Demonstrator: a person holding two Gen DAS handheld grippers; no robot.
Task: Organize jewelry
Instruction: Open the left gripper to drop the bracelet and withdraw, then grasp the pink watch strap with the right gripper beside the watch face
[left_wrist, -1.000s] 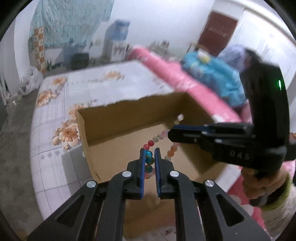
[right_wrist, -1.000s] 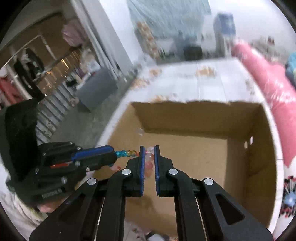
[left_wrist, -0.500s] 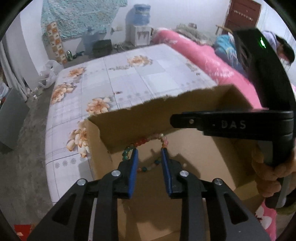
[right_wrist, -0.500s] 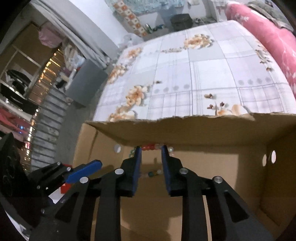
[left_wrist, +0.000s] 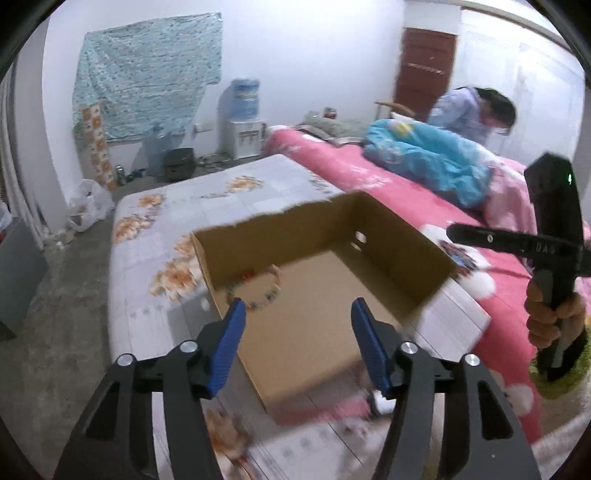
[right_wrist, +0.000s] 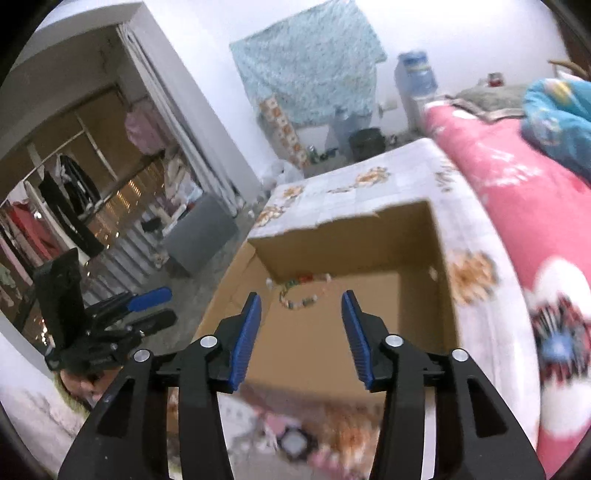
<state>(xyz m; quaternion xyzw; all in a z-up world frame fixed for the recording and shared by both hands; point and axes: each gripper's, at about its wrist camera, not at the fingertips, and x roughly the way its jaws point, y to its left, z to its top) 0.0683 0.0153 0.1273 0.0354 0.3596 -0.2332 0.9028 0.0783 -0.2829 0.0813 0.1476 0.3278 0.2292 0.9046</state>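
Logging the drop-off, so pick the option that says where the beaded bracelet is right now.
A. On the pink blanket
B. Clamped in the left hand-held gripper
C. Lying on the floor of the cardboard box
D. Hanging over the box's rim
C: the beaded bracelet lies in a loop on the floor of the cardboard box, near its far corner, touching neither gripper.

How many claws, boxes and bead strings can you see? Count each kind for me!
Claws: 2, the left claw and the right claw, both with jaws opening and nothing between them.
Cardboard boxes: 1, the cardboard box on the bed.
Bead strings: 1, the bead bracelet lying on the box floor.
Total: 4
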